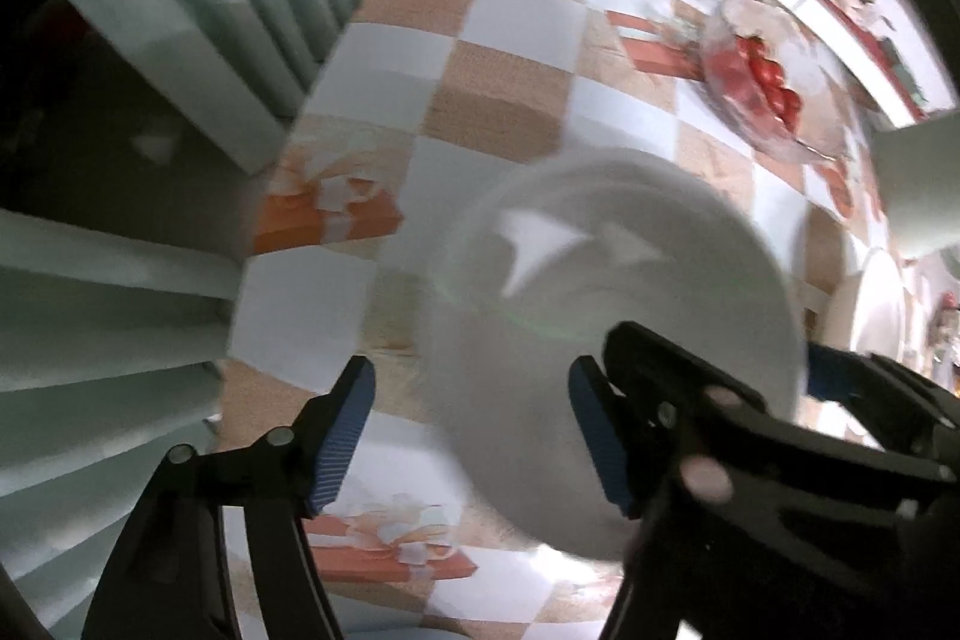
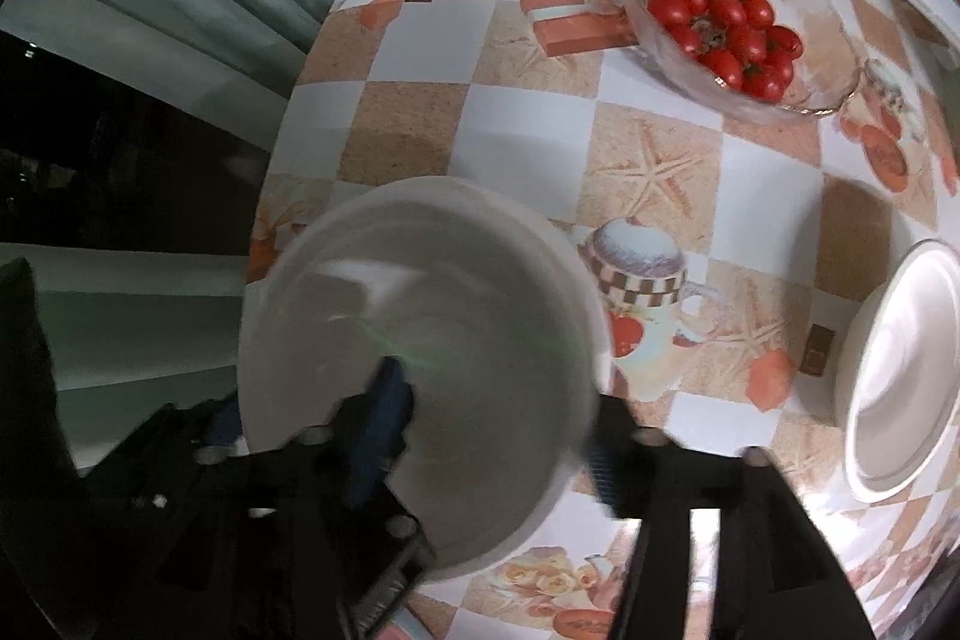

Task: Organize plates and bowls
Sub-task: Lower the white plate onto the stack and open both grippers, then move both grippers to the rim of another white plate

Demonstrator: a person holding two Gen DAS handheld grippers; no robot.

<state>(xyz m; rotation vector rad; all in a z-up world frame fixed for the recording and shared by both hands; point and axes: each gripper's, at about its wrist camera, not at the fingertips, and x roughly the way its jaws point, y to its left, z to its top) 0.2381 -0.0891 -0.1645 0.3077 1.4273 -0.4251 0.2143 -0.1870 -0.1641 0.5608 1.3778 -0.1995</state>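
Note:
A white bowl sits near the left edge of the table; it also shows in the right wrist view. My left gripper is open, its right finger at the bowl's near side and its left finger beside the bowl. My right gripper straddles the bowl's near right wall, one blue pad inside and one outside the rim; both views are blurred, so I cannot tell whether it clamps. A white plate lies at the right; a sliver of it shows in the left wrist view.
A glass bowl of cherry tomatoes stands at the far right of the checked tablecloth; it also shows in the left wrist view. The table's left edge drops off beside grey curtains. A white object stands at the right.

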